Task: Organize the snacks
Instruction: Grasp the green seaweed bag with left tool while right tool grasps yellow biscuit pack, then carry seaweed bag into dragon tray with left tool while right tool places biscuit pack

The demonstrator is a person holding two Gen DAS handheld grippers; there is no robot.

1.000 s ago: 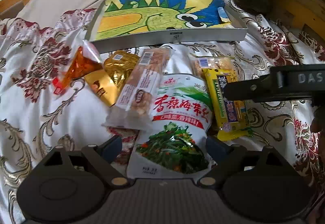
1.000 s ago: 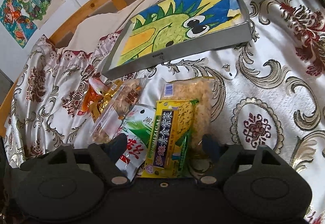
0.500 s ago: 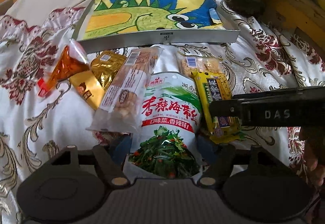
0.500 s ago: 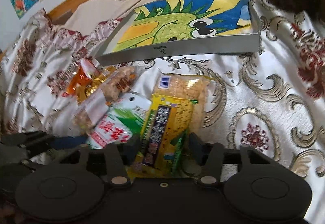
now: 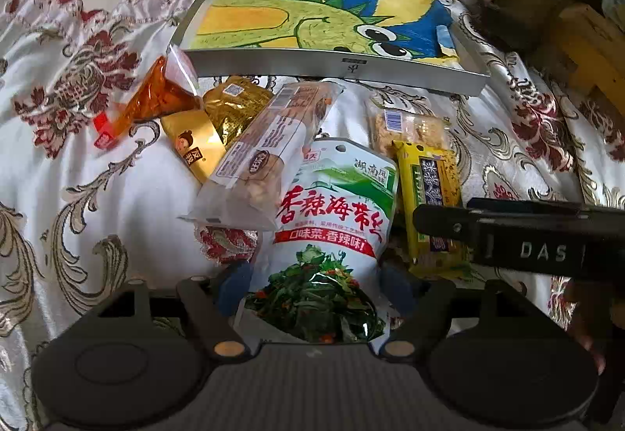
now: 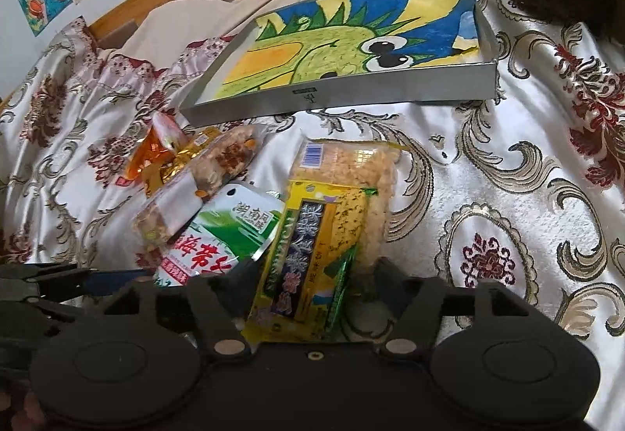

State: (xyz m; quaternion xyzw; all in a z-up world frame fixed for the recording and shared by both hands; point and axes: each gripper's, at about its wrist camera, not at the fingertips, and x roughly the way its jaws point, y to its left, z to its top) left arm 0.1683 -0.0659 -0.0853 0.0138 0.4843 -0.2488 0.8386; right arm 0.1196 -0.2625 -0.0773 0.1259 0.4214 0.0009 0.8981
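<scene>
1. The snacks lie in a bunch on the bed (image 5: 117, 204). From the left gripper's camera, the orange packet (image 5: 152, 99) is at about 10 o'clock. Next to it are the gold packet (image 5: 234, 102) and the long see-through packet (image 5: 269, 153). Leave these alone for now.
2. The long see-through packet rests its low end just beside the top left of the green seaweed bag (image 5: 332, 220), and may lie a little over it. I think the bag should be lifted slowly so the long packet slides off and does not jump.
3. The left gripper (image 5: 312, 286) has the bottom of the seaweed bag between its jaws, at 6 o'clock. The jaws are apart and have just been opening a bit. The pads sit right at the bag's edges, but I do not see them squeeze it.
4. To grab well, I think the left gripper should close gently on both edges at once. The bag is soft and shiny, so it may crumple or slip.
5. The right gripper (image 6: 318, 274) has the yellow packet (image 6: 312, 255) between its jaws, apart too, and they have just been opening. There is a gap by the right pad.
6. The yellow packet lies on top of the crunchy see-through packet (image 6: 351, 165). I would pinch only the yellow one, or the lower one may come along.
7. The grippers are close side by side, so lift one at a time.
8. The grey tray (image 5: 332, 65) with the dragon picture waits at 12 o'clock, with no snacks in it yet. That looks like the place to put them.
</scene>
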